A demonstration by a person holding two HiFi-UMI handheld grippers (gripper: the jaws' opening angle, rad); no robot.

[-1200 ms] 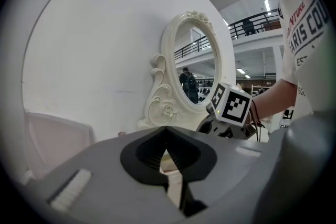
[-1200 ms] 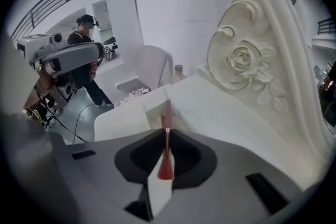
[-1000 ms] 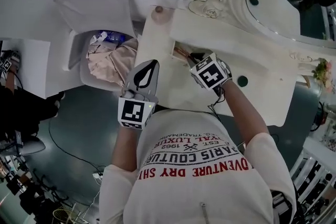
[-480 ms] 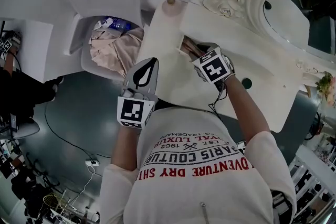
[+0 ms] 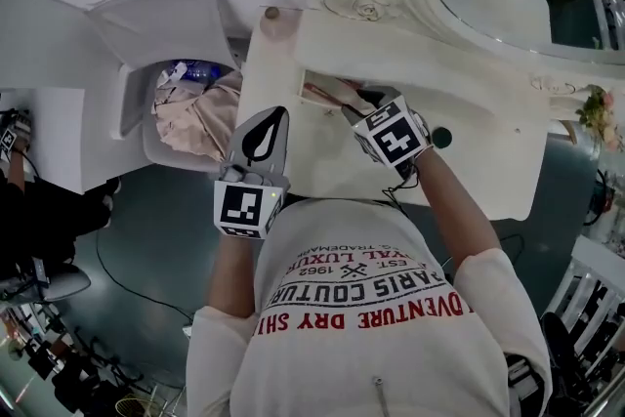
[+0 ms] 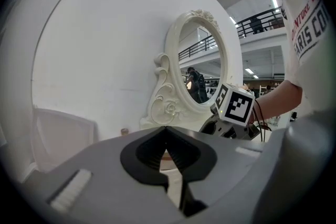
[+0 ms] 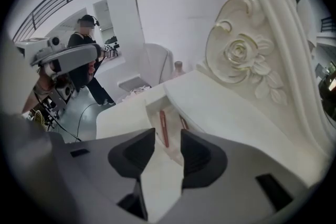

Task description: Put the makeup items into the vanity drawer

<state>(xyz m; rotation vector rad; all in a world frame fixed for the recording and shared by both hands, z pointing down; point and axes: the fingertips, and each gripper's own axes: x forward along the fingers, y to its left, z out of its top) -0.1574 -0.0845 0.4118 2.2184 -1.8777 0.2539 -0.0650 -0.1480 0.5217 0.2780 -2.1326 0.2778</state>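
right tool (image 7: 167, 136) jaws just been opening, nothing between them; reddish makeup sticks (image 7: 163, 128) lie in the open vanity drawer (image 7: 149, 113) below, so probably delivered; left tool (image 6: 166, 131) clenched, empty

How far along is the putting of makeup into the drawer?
Done: slim red items lie in the open drawer. In hand: nothing. The right tool hangs over it; its jaws have just been opening, with nothing between them. The left tool is shut and empty. Left: a small dark round thing on the vanity top, which I cannot identify; maybe closing the drawer.
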